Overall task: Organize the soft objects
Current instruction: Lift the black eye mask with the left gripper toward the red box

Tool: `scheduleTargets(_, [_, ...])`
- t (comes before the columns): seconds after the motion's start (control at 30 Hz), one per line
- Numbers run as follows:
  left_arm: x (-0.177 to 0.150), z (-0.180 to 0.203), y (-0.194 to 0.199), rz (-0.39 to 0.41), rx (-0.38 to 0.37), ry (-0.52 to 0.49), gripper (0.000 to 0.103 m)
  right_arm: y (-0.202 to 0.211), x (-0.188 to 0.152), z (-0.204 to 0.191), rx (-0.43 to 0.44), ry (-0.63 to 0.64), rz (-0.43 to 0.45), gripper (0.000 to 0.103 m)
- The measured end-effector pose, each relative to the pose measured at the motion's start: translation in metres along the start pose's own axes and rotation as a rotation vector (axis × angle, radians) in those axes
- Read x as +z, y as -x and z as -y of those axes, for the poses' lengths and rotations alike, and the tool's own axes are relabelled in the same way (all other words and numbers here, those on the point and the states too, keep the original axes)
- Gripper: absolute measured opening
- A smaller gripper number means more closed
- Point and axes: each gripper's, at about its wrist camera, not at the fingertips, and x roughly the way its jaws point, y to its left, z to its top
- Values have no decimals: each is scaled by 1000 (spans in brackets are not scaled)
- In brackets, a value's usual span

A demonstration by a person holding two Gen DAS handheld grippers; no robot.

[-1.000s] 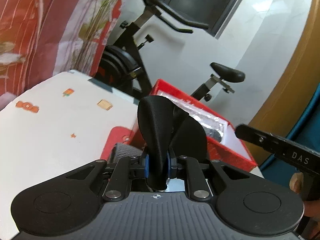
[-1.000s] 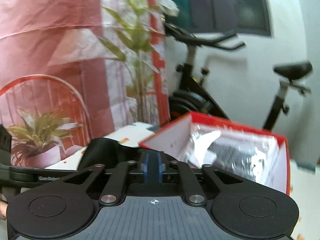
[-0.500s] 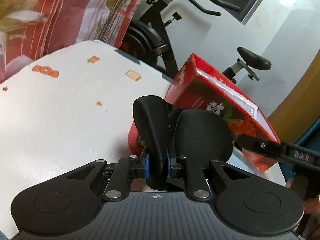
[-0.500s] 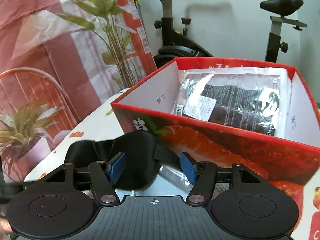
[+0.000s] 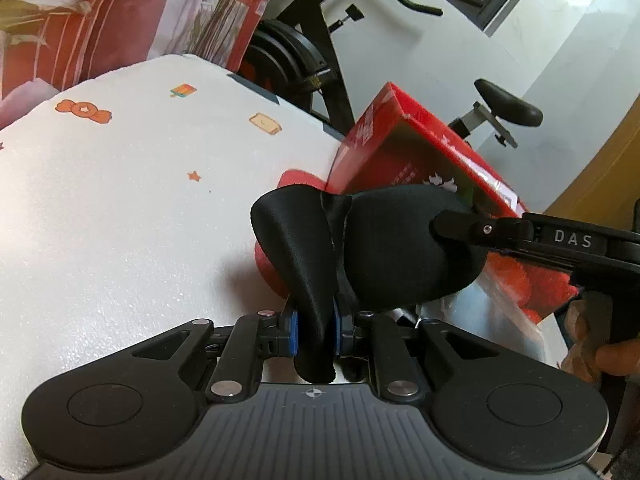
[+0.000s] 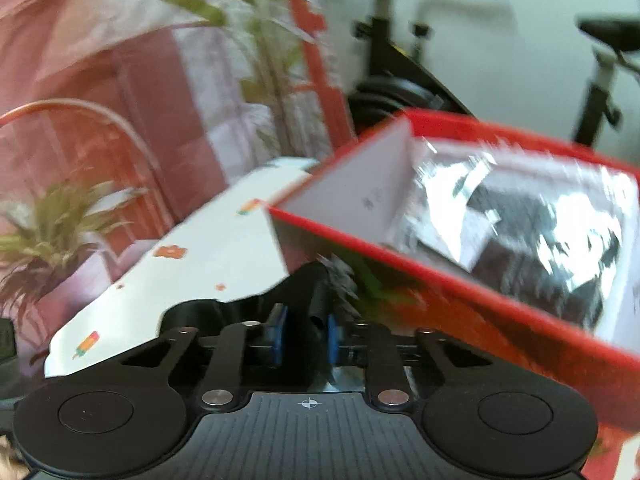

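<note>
A black padded eye mask point(image 5: 384, 248) hangs between both grippers above the white table. My left gripper point(image 5: 314, 334) is shut on the mask's left cup. My right gripper point(image 6: 302, 338) is shut on the mask's other end point(image 6: 312, 292); its finger point(image 5: 472, 229) shows in the left wrist view against the right cup. A red cardboard box point(image 5: 424, 160) stands just behind the mask. In the right wrist view the box point(image 6: 460, 280) holds a plastic-wrapped black item point(image 6: 532, 216). That view is blurred by motion.
The white table cover point(image 5: 120, 208) has small cartoon prints. A red object point(image 5: 272, 268) lies under the mask by the box. An exercise bike point(image 5: 320, 52) stands behind the table. A red floral curtain point(image 5: 80, 12) hangs at the left. A clear plastic bag point(image 5: 492, 312) lies at the right.
My right gripper, open half a second ago, has shut on the mask's right end. The mask has come lower and spread out in front of the box. My left gripper kept its hold.
</note>
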Motion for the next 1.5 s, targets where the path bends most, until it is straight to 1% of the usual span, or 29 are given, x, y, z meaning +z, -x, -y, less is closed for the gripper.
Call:
scheduleTargets(0.07, [1,1,3,20,6,-2,17,7,6,-11,21,40,30,13])
scheduleTargets(0.13, [3,6,9,50,14,-26,17,15,13,-20,36,66,60,12])
scheduleTargets(0.2, [6,7,15,77,8,-26,17,23,21,-25,47,82,87,12])
scheduleTargets(0.4, [26,13,41,188,5,-19,17,47,47,-37,85,121,184,11])
scheduleTargets(0.5, [36,19,52,242,0,-26,17,57,58,-41,93,130,215,10])
scheduleTargets(0.6, [46,28,57,278,-2,-34,17,67,68,-44,94,144,247,10])
scheduleTargets(0.8, [63,42,65,326,-14,-64,17,83,83,-39,90,156,295,10])
scheduleTargets(0.97, [83,60,66,360,-35,-113,17,100,97,-18,69,138,345,10])
scheduleTargets(1.13, [102,82,58,374,-65,-165,17,114,110,6,34,119,391,10])
scheduleTargets(1.27, [116,109,49,385,-80,-233,17,126,114,28,4,103,431,10])
scheduleTargets(1.3, [119,116,45,376,-87,-255,17,128,113,35,-8,94,432,10])
scheduleTargets(1.43, [128,136,17,277,-106,-316,17,119,96,74,-64,19,377,10])
scheduleTargets(1.5, [129,144,-7,201,-107,-338,17,109,84,93,-89,-33,339,10])
